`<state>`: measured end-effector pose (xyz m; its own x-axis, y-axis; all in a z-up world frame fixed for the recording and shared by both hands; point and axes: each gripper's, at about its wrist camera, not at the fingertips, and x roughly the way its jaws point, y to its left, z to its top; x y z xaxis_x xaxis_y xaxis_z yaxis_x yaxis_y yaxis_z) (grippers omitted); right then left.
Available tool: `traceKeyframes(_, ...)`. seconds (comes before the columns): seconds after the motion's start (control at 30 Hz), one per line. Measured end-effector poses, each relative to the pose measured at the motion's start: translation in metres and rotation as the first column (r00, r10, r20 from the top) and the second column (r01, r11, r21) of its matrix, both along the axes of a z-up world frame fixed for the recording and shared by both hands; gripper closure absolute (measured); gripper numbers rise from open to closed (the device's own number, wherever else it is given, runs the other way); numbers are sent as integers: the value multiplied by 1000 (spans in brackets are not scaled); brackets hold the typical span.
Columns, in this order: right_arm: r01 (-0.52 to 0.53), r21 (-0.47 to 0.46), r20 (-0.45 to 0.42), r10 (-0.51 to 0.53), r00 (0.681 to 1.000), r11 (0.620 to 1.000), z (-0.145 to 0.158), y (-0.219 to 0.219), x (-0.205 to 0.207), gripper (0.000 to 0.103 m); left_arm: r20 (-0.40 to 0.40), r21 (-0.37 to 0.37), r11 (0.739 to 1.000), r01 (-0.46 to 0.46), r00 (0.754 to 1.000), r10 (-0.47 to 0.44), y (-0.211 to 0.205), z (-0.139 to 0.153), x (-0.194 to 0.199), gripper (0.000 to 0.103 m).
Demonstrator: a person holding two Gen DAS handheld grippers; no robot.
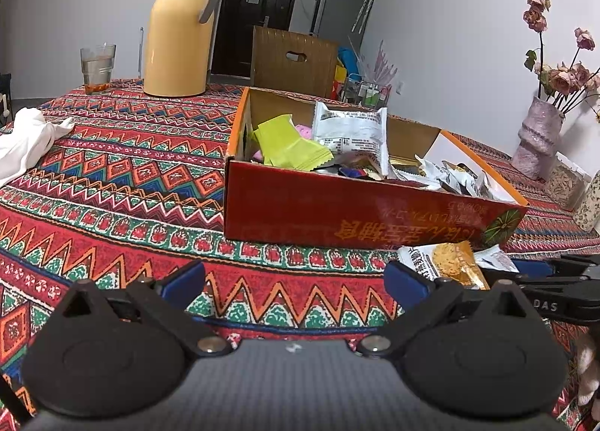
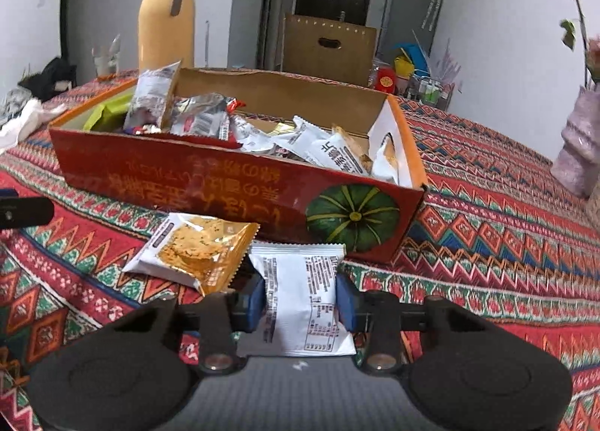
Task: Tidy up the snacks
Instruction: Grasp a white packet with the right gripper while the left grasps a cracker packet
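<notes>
A red cardboard box (image 1: 360,206) with orange rims holds several snack packets; it also shows in the right wrist view (image 2: 240,183). An orange-and-white cracker packet (image 2: 195,247) lies on the cloth in front of the box, also seen in the left wrist view (image 1: 446,262). My right gripper (image 2: 302,299) is shut on a white snack packet (image 2: 300,292), its blue pads pressing both sides. My left gripper (image 1: 294,277) is open and empty, low over the cloth left of the cracker packet.
A yellow thermos (image 1: 180,29) and a glass (image 1: 96,67) stand behind the box at the left. A white cloth (image 1: 26,142) lies at the far left. A pink vase with dried roses (image 1: 536,138) stands at the right. A patterned tablecloth (image 1: 112,176) covers the table.
</notes>
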<state>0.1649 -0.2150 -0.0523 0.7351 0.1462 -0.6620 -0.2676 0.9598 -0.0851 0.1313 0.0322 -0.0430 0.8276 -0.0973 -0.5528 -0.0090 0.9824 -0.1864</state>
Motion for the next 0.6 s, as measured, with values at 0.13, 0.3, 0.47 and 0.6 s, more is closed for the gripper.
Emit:
traceKeyframes(0.13, 44, 50, 47, -47, 998, 998, 5, -11, -14, 64, -1, 0, 1000, -1, 1000, 1, 0, 0, 0, 0)
traceKeyframes(0.3, 111, 90, 84, -119, 989, 990, 9, -32, -27, 64, -2, 11, 1000, -7, 1000, 7, -1, 0, 0, 0)
traceKeyframes(0.47, 188, 140, 94, -202, 975, 972, 4, -55, -33, 64, -5, 29, 999, -18, 1000, 18, -3, 0, -1, 0)
traceKeyframes(0.6, 225, 183, 99, -246, 964, 957, 1, -69, -37, 64, -27, 42, 999, -23, 999, 24, -5, 0, 2, 0)
